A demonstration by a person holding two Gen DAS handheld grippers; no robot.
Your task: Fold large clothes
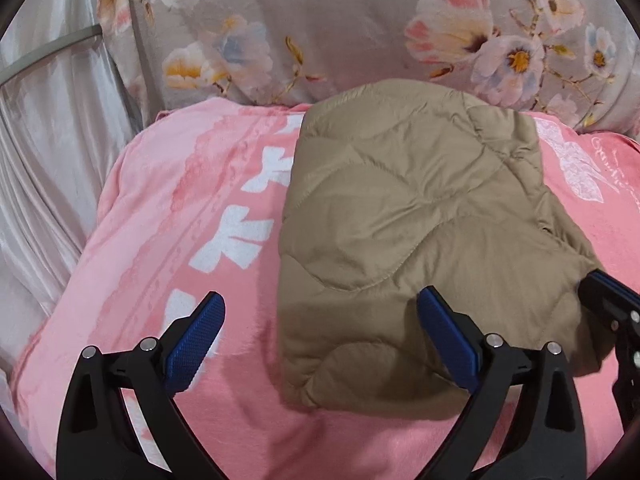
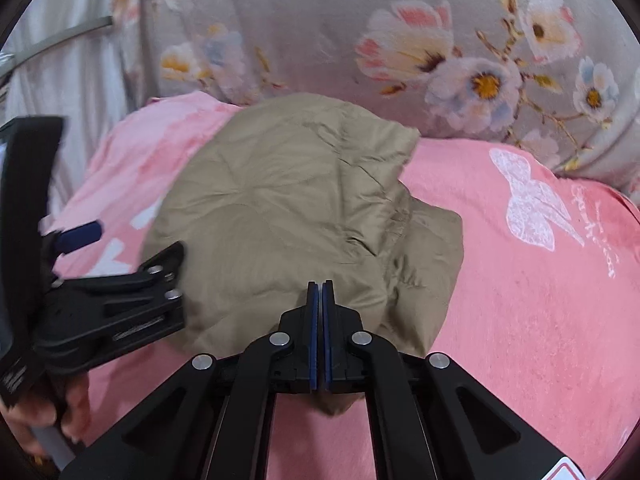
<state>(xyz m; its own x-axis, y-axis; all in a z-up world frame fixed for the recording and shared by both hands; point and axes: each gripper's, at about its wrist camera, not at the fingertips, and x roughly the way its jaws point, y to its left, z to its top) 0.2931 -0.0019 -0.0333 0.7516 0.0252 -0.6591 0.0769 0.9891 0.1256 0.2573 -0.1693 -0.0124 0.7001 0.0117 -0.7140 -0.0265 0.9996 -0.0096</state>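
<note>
A tan quilted jacket (image 1: 400, 200) (image 2: 280, 200) lies folded into a compact bundle on a pink blanket (image 1: 180, 220) (image 2: 520, 300). My left gripper (image 1: 320, 298) is open wide over the bundle's near left corner; one pad hangs over the blanket, the other over the jacket, and nothing is gripped. In the right wrist view the left gripper (image 2: 132, 240) shows at the left, beside the jacket's edge. My right gripper (image 2: 321, 284) is shut above the jacket's near edge, its blue pads pressed together with no cloth between them. Its tip (image 1: 600, 280) also shows at the jacket's right side.
Grey floral bedding (image 1: 340, 20) (image 2: 300, 20) rises behind the blanket. Shiny pale fabric (image 1: 48, 120) hangs at the left. A person's hand (image 2: 48, 412) holds the left gripper's handle at the bottom left. White butterfly print (image 2: 528, 208) marks the blanket on the right.
</note>
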